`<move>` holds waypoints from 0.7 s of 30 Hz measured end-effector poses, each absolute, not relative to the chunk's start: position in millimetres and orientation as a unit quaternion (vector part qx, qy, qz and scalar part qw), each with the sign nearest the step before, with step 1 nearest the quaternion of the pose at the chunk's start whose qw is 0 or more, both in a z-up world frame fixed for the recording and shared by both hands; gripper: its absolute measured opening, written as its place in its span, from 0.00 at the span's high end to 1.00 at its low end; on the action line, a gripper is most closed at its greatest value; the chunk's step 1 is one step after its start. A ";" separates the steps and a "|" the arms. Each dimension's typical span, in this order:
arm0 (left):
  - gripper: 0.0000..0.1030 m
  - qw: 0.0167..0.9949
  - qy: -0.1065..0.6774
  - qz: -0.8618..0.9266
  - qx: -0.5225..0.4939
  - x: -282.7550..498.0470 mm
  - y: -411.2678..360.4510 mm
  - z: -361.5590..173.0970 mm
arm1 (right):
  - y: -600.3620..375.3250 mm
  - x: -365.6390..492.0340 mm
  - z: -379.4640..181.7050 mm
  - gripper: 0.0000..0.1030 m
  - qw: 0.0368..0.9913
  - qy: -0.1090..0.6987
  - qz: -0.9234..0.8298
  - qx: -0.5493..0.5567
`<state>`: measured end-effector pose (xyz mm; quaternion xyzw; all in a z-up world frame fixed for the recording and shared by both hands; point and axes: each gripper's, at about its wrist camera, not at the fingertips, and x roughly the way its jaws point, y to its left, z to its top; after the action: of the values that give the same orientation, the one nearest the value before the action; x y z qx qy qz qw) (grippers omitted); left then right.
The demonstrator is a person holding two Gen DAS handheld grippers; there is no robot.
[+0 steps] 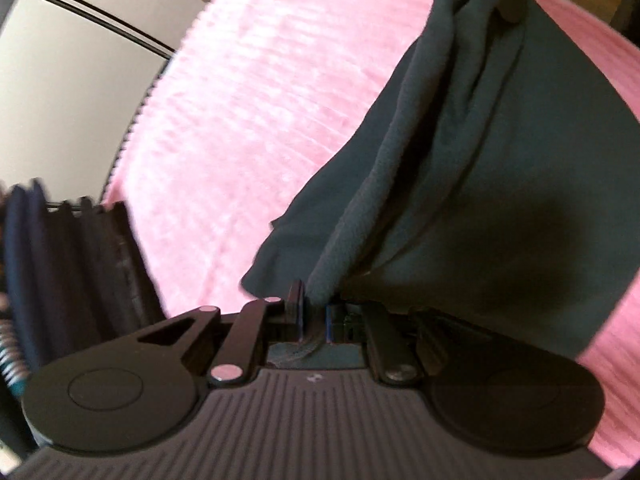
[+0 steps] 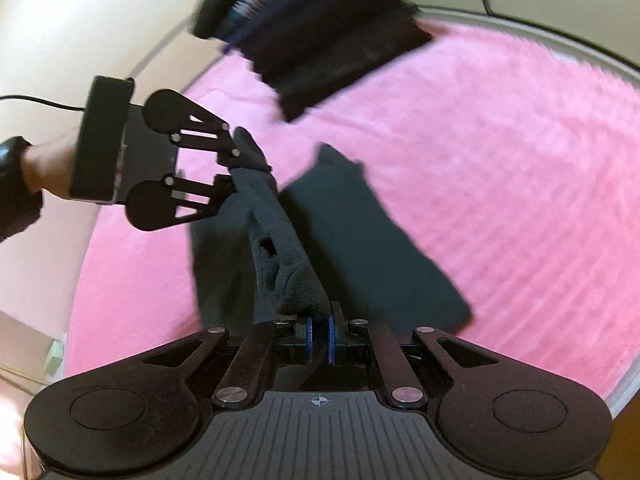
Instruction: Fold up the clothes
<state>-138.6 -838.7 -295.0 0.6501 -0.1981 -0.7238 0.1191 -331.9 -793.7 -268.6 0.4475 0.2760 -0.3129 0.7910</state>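
A dark teal fleece garment [image 1: 500, 184] hangs over a pink blanket [image 1: 260, 120], stretched between my two grippers. My left gripper [image 1: 314, 314] is shut on one bunched edge of it. In the right wrist view the left gripper [image 2: 236, 168] shows at the far end of the taut fleece strip [image 2: 280, 240], with the rest of the garment [image 2: 384, 240] draped below onto the pink blanket [image 2: 500, 160]. My right gripper [image 2: 320, 338] is shut on the near end of the fleece. The right gripper's tip also shows at the top of the left wrist view [image 1: 510, 4].
A stack of folded dark clothes [image 2: 320, 40] lies at the blanket's far edge, and also shows at the left in the left wrist view [image 1: 72, 272]. The table's pale rim [image 2: 600, 64] curves around the blanket. A hand [image 2: 44, 168] holds the left gripper.
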 end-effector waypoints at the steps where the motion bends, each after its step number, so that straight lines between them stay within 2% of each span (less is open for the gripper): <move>1: 0.92 0.116 -0.192 -0.722 0.654 -141.5 -843.0 -303.6 | -799.3 -335.1 -276.1 0.95 0.786 0.276 -0.313 0.455; 9: 0.90 0.112 -0.148 -0.726 0.662 -151.8 -866.7 -340.0 | -815.9 -358.5 -310.9 0.95 0.765 0.268 -0.321 0.490; 12: 0.86 0.135 -0.108 -0.735 0.655 -152.9 -877.3 -341.4 | -821.0 -363.2 -324.7 0.94 0.753 0.266 -0.325 0.507; 14: 0.83 0.168 -0.051 -0.746 0.642 -145.5 -888.4 -334.8 | -823.8 -366.9 -328.3 0.94 0.745 0.265 -0.332 0.515; 15: 0.76 0.189 -0.031 -0.752 0.631 -140.0 -891.6 -327.8 | -824.1 -368.8 -326.8 0.91 0.744 0.268 -0.336 0.512; 16: 0.66 0.210 -0.012 -0.757 0.619 -134.5 -894.8 -320.8 | -823.8 -370.2 -323.8 0.80 0.744 0.275 -0.345 0.502; 17: 0.63 0.231 0.008 -0.761 0.606 -128.8 -897.9 -313.7 | -822.8 -371.9 -319.6 0.60 0.745 0.282 -0.357 0.487; 18: 0.59 0.252 0.026 -0.766 0.591 -120.4 -899.1 -305.2 | -822.1 -375.3 -315.8 0.52 0.743 0.287 -0.371 0.478; 19: 0.57 0.272 0.044 -0.770 0.576 -111.4 -900.4 -296.9 | -821.7 -380.1 -312.5 0.49 0.737 0.286 -0.384 0.477; 21: 0.58 0.315 0.070 -0.772 0.547 -94.4 -900.6 -281.2 | -820.9 -388.9 -305.3 0.49 0.726 0.279 -0.403 0.482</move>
<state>-94.4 -900.6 -281.2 0.5472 0.0700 -0.7723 0.3151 -388.9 -820.9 -305.3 0.4816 0.2791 -0.4033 0.7263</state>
